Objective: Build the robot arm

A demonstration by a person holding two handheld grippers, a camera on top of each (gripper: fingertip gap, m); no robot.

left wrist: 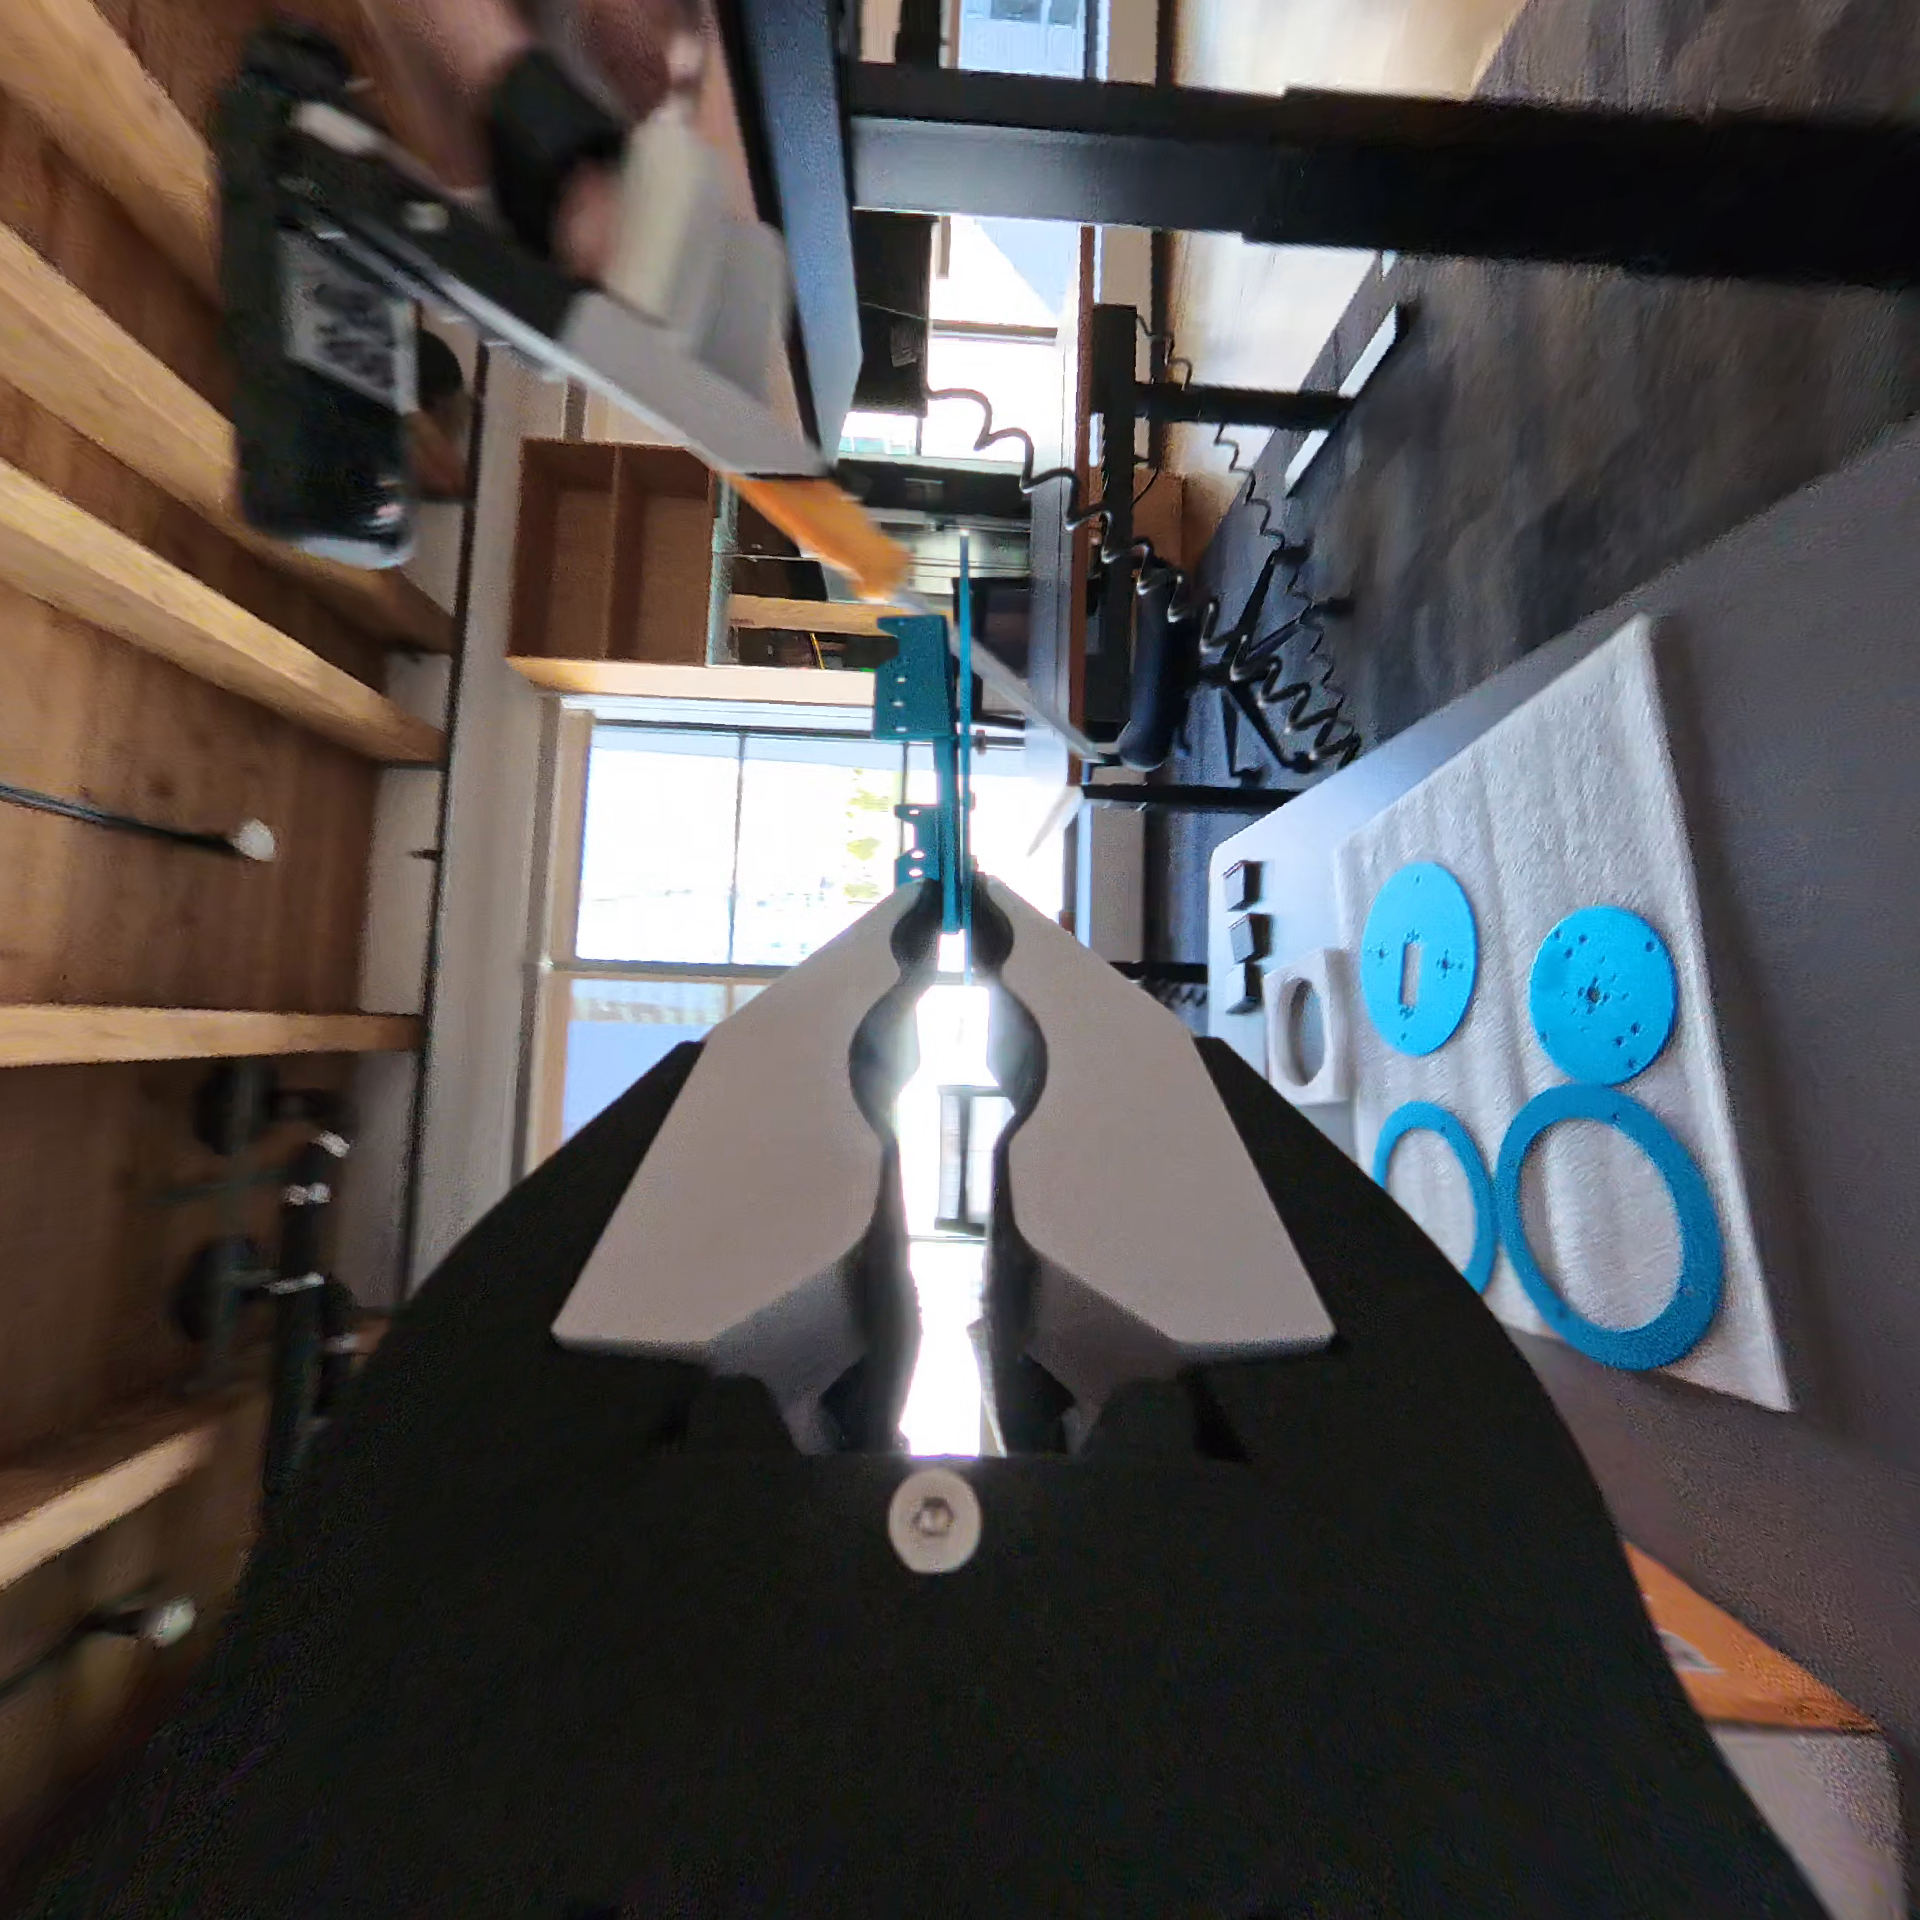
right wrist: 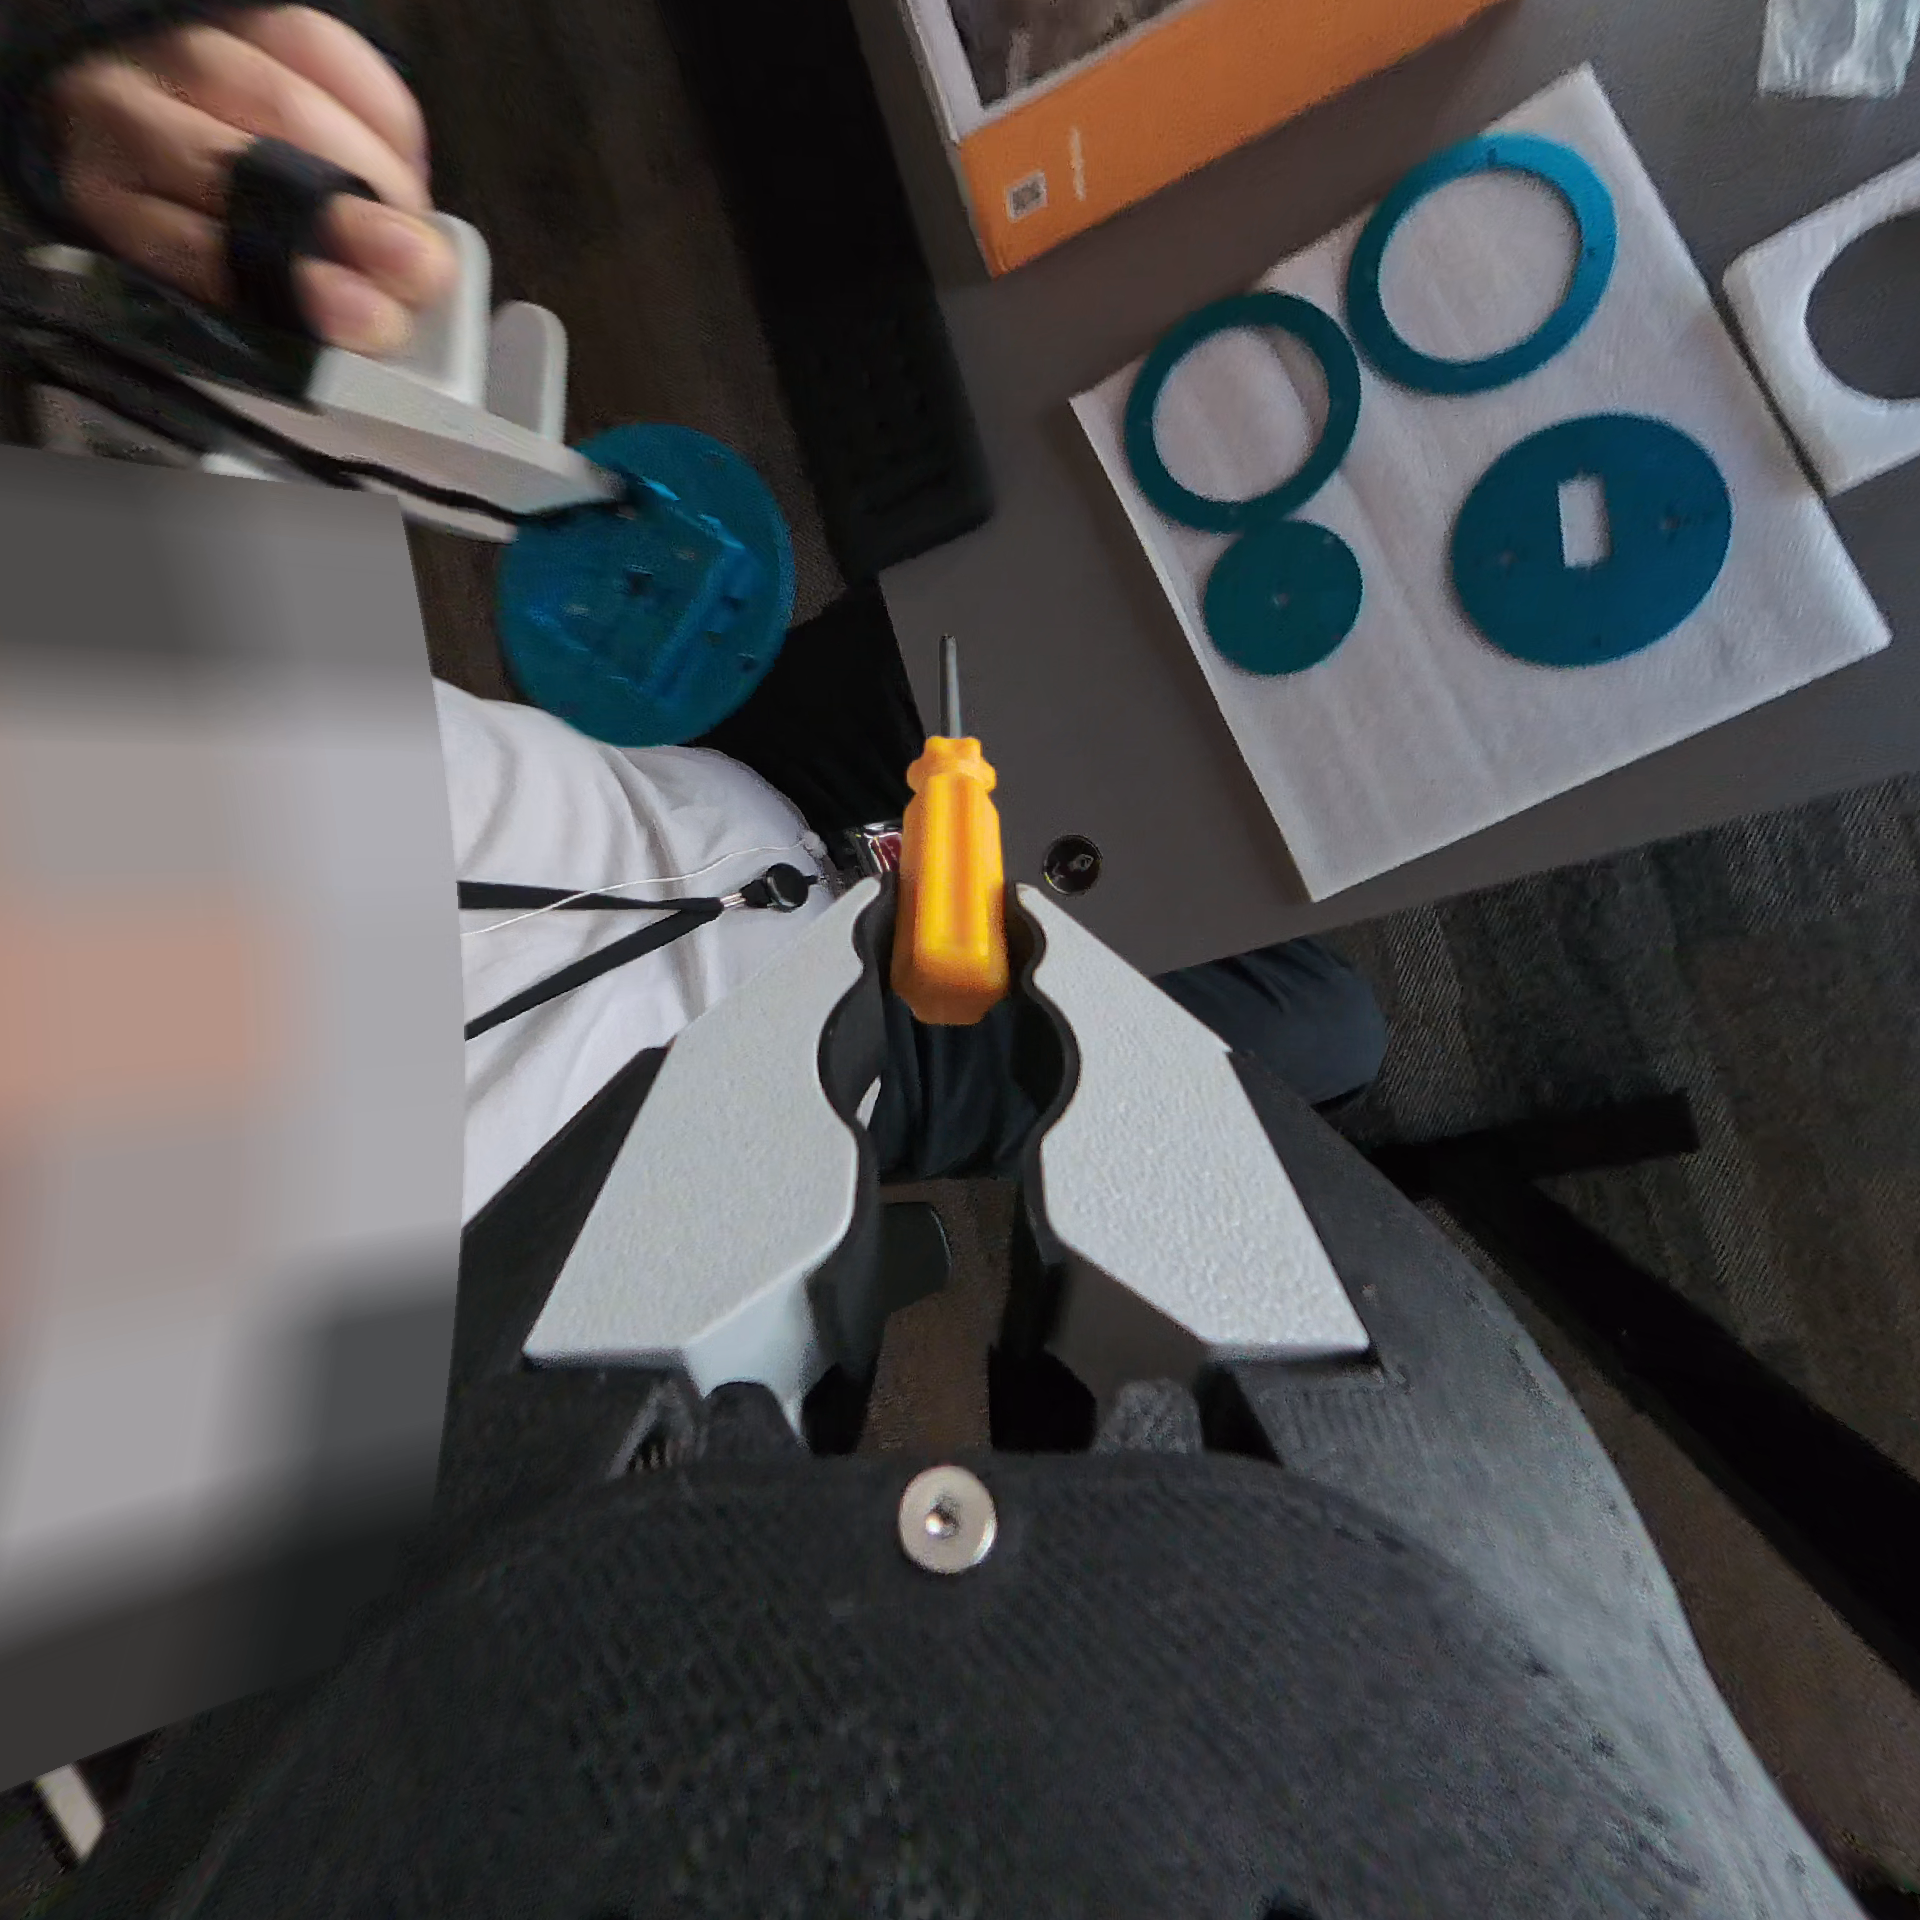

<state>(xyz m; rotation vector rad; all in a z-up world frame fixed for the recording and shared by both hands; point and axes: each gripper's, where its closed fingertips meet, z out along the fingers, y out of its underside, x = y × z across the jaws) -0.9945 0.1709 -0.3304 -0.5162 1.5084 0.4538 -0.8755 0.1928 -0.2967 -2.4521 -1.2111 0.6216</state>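
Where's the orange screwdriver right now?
The orange screwdriver is clamped by its handle in the right gripper, centre of the right wrist view, its tip pointing over the grey table.

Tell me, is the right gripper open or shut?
Shut: the right gripper clamps the orange screwdriver by its handle, with both fingers pressed against it.
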